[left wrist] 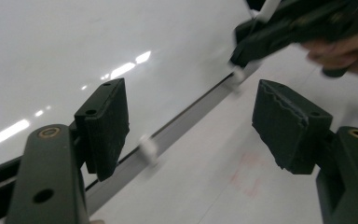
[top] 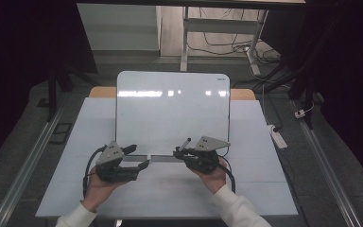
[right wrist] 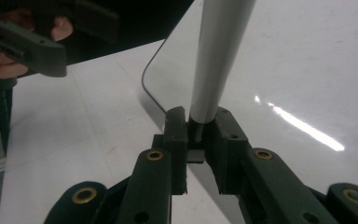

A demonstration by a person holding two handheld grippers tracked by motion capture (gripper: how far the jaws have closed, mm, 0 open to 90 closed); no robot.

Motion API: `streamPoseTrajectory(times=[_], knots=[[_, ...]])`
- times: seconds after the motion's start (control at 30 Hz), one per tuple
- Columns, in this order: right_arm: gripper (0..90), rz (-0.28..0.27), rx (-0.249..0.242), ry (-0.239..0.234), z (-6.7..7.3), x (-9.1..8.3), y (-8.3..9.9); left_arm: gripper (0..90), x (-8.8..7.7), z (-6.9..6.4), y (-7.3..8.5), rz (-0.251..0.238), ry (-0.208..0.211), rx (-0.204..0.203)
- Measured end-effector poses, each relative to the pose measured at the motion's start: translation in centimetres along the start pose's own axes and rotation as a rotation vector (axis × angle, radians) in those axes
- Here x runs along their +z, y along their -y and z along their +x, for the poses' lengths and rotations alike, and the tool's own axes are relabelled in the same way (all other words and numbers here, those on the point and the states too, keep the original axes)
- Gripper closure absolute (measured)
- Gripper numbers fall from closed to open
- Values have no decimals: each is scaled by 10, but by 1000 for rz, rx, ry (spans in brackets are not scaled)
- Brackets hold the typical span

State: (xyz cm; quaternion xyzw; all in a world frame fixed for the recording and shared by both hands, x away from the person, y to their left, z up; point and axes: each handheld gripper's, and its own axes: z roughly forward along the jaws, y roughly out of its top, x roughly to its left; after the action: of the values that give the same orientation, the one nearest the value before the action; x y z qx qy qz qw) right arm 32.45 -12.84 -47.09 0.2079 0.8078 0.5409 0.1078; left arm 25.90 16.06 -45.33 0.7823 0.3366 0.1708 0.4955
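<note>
High view: one whiteboard (top: 172,113) lies flat on one white table (top: 260,165), with two grippers at its near edge. The left gripper (top: 139,157) has its jaws spread with nothing between them, just off the board's near left corner. The right gripper (top: 179,150) pinches one marker (top: 185,144) by its end; the marker slants up over the board. In the right gripper view, the grey barrel rises from the clamped pads (right wrist: 177,128).

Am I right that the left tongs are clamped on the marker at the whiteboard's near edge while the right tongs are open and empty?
Sides are swapped: the right tongs clamp the marker, seen in the right gripper view; the left tongs are open and empty at the whiteboard's near edge.
</note>
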Motion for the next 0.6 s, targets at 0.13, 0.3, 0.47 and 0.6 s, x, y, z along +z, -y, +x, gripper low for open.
streamPoseTrajectory(times=[0.13, 0.3, 0.47, 0.6], knots=[[775, 6, 2, -32, 7, 8, 2, 319, 14, -8, -15, -14, 41, 22], [774, 21, 6, -66, 13, 16, 5, 412, 31, -13, -25, -24, 87, 29], [774, 35, 32, -102, 17, 22, 7, 553, 39, -19, -31, -44, 145, 60], [774, 39, 41, -122, 19, 25, 8, 691, 44, -22, -35, -50, 184, 76]])
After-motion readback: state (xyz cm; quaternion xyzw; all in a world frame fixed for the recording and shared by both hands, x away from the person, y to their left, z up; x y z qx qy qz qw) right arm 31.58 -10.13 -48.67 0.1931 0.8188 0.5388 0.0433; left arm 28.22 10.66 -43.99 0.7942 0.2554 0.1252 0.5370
